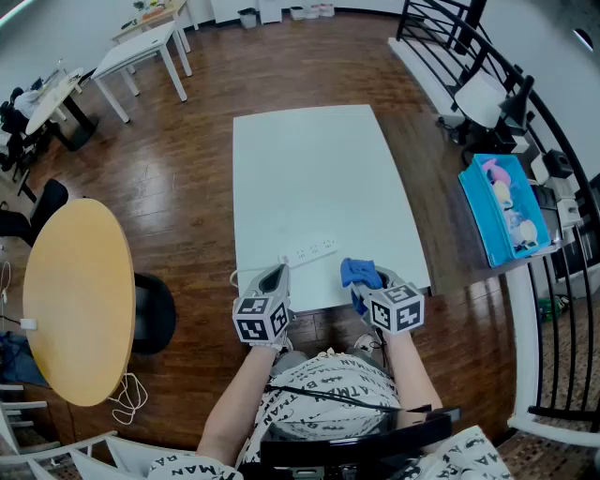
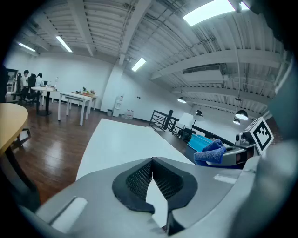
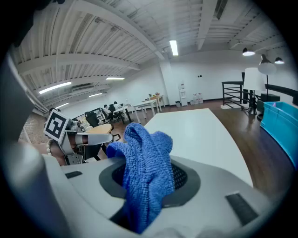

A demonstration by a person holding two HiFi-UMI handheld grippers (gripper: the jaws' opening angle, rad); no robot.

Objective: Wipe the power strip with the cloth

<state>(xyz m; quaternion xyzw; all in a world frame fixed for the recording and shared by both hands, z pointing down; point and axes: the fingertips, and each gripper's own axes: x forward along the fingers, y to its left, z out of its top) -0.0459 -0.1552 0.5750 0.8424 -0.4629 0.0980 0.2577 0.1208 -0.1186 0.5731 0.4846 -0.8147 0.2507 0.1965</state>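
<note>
Open room with a dark wooden floor and white walls.
Around the white table: round yellow table to its left, black railing and blue bin right, white desks beyond, strip lights overhead.

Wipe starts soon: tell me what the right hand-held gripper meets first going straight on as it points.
Probably the bare white table, right of the power strip; its cloth would touch first. Depth is unclear.

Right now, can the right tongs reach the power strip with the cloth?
Probably yes. The right tongs hold the blue cloth just right of the power strip, with only bare white table between. The left tongs sit clear at its other end.
</note>
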